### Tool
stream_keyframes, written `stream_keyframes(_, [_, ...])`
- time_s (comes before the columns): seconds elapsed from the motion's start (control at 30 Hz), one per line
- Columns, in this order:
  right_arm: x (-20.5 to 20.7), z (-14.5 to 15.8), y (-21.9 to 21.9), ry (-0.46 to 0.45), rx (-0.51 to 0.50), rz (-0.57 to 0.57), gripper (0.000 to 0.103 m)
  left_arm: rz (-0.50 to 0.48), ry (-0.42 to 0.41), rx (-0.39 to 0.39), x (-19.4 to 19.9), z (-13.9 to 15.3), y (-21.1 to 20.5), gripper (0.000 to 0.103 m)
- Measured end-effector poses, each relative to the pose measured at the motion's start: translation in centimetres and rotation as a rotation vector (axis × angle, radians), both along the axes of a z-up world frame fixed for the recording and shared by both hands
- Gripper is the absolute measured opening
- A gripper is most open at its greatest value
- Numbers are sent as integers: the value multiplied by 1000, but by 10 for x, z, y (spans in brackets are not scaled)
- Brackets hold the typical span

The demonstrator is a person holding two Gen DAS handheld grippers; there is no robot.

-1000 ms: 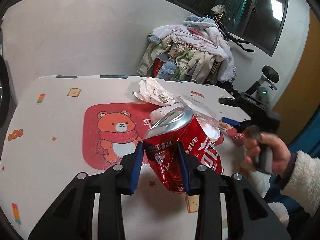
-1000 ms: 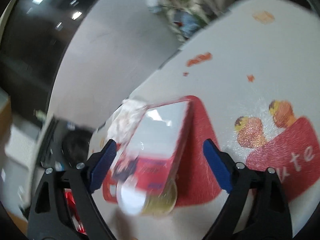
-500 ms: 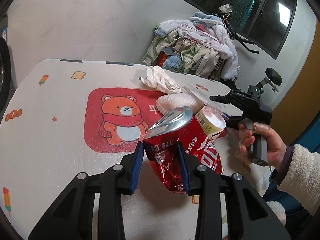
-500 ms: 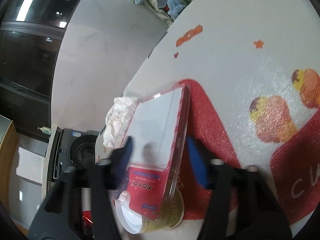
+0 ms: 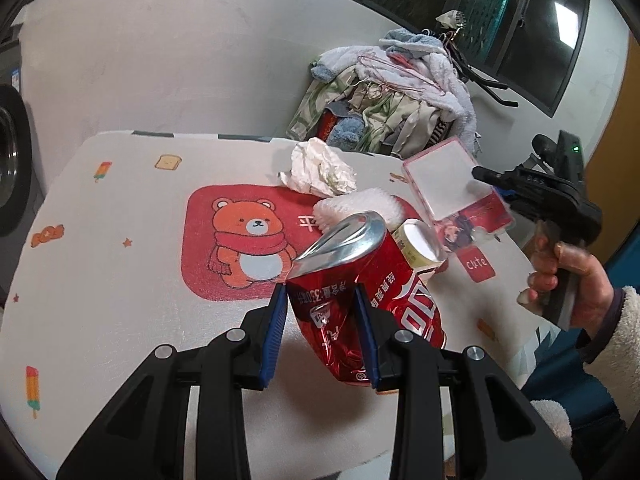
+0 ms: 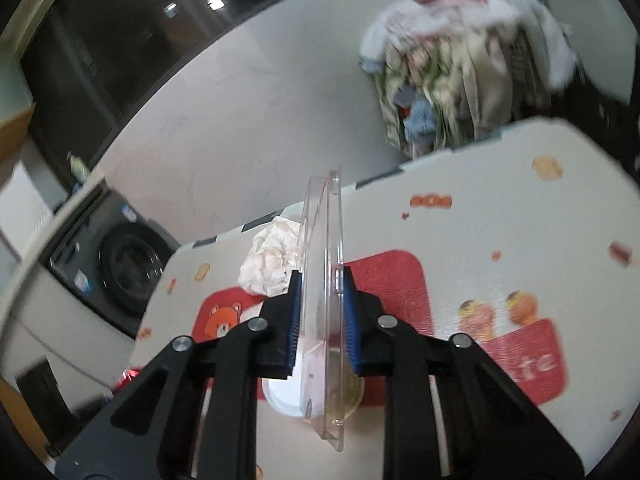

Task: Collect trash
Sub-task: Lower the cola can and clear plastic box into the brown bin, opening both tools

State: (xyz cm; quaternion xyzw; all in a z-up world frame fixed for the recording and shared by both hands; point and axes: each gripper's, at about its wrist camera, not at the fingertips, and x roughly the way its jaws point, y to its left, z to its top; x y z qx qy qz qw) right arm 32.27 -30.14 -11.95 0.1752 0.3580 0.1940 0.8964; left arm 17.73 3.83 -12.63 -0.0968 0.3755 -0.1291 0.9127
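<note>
Pinching a crushed red can [image 5: 360, 300] between its blue pads [image 5: 276, 336], the left gripper [image 5: 322, 336] holds it tilted above the mat [image 5: 120, 300], the dented silver top leaning toward the bear patch [image 5: 248, 244]. The right gripper [image 6: 320, 320] is clamped on a clear plastic case [image 6: 326, 280], seen edge-on in its own camera with one pad on each flat face; in the left view the same case [image 5: 452, 188] hangs in the air to the right of the bear patch, its pink-rimmed window facing the camera, with the right hand [image 5: 568, 280] wrapped round the black handle below it. Just right of the bear patch and behind the can lies a small cup [image 5: 420, 244] on its side, its pale round end showing, touching or nearly touching the can from this angle; I cannot tell which. Beyond the cup rests a white fluffy wad [image 5: 360, 204], and farther back from the bear patch sits a crumpled tissue [image 5: 320, 168], which also shows left of the case in the right view [image 6: 272, 256]. Past the far edge of the mat, behind the bear patch, stands a heap of clothes [image 5: 392, 92] against the wall, and a washing machine [image 6: 124, 268] stands off the mat's other side
</note>
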Motion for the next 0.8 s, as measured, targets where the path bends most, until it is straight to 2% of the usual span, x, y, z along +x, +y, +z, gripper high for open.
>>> stream_keyframes(0.27, [-77, 20, -16, -71, -47, 77, 22, -16, -13, 30, -39, 16, -7, 33])
stream_keyframes(0.5, [-159, 25, -8, -93, -108, 195, 22, -46, 5, 56, -93, 13, -15, 33])
stream_keyframes(0.8, [-263, -2, 6, -20, -124, 376, 22, -61, 20, 95, -148, 6, -6, 33])
